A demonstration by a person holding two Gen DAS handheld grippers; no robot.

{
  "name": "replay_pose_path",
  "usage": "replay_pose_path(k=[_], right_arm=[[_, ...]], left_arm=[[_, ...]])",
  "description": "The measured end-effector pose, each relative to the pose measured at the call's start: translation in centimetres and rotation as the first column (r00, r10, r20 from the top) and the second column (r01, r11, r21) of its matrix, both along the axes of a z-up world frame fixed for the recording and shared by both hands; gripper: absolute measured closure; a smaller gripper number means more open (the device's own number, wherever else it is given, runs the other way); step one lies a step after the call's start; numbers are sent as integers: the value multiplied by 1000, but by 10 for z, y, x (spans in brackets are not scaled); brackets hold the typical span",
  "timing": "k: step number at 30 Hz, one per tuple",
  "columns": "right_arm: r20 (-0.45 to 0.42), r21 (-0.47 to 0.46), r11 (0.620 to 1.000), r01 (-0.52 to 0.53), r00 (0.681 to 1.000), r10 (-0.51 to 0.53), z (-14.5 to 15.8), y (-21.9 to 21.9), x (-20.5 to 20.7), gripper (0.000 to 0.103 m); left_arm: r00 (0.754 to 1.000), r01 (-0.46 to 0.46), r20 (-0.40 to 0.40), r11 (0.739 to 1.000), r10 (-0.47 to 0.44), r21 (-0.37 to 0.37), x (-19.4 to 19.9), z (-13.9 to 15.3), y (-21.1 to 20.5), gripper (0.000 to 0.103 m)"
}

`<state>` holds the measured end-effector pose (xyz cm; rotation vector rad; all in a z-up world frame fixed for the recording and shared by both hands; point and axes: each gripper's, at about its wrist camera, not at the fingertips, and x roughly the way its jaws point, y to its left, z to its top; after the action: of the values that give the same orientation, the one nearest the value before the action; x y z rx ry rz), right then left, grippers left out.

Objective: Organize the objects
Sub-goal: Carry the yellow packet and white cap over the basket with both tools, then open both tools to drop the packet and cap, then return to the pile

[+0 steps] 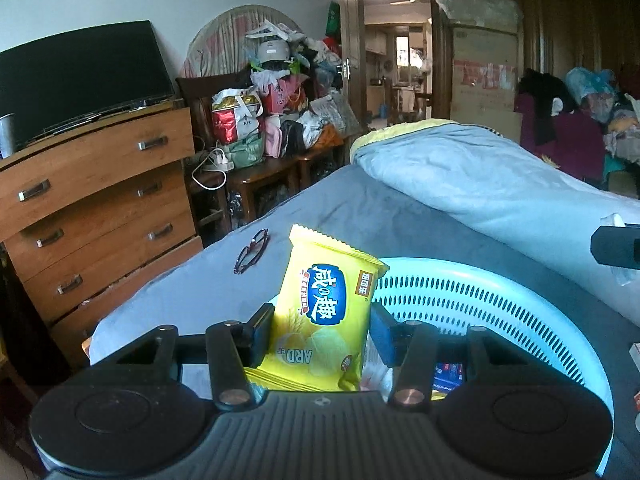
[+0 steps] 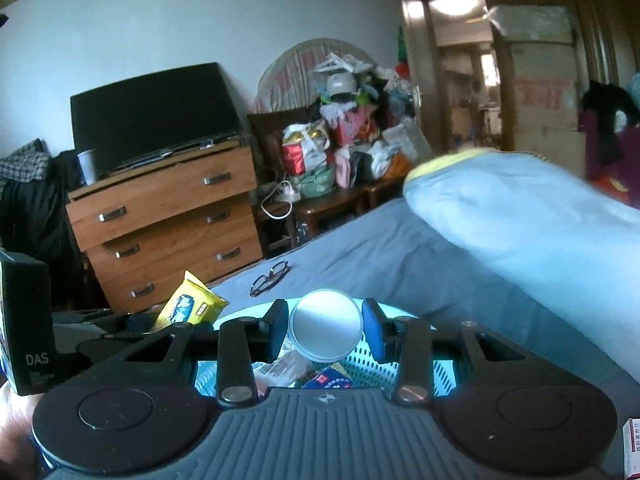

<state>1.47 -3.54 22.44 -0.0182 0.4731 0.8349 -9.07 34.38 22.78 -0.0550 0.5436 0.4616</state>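
Note:
My left gripper point(image 1: 322, 330) is shut on a yellow chip bag point(image 1: 324, 312) and holds it upright over the near rim of a light blue perforated basket point(image 1: 500, 304) on the bed. My right gripper point(image 2: 325, 330) is shut on a round clear container with a silver lid point(image 2: 325, 330) above the same basket point(image 2: 376, 364). The chip bag also shows in the right wrist view point(image 2: 188, 308), at the left. Small packets point(image 2: 324, 378) lie inside the basket.
Dark-framed glasses point(image 1: 251, 255) lie on the blue bedsheet point(image 1: 360, 208) beyond the basket. A rolled blue duvet point(image 1: 500, 176) lies to the right. A wooden dresser point(image 1: 100, 208) with a TV stands left of the bed. A black box point(image 2: 26, 324) stands at the far left.

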Motion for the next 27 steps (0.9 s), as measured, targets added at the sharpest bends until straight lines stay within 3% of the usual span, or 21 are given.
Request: replay_pose_path(k=[27], right_arm=[[-17,-17,1000,-9,1000,9,-14,15,2,62]], left_arm=[[999,15,-36,1000,-14,15,33,-19,-15,50]])
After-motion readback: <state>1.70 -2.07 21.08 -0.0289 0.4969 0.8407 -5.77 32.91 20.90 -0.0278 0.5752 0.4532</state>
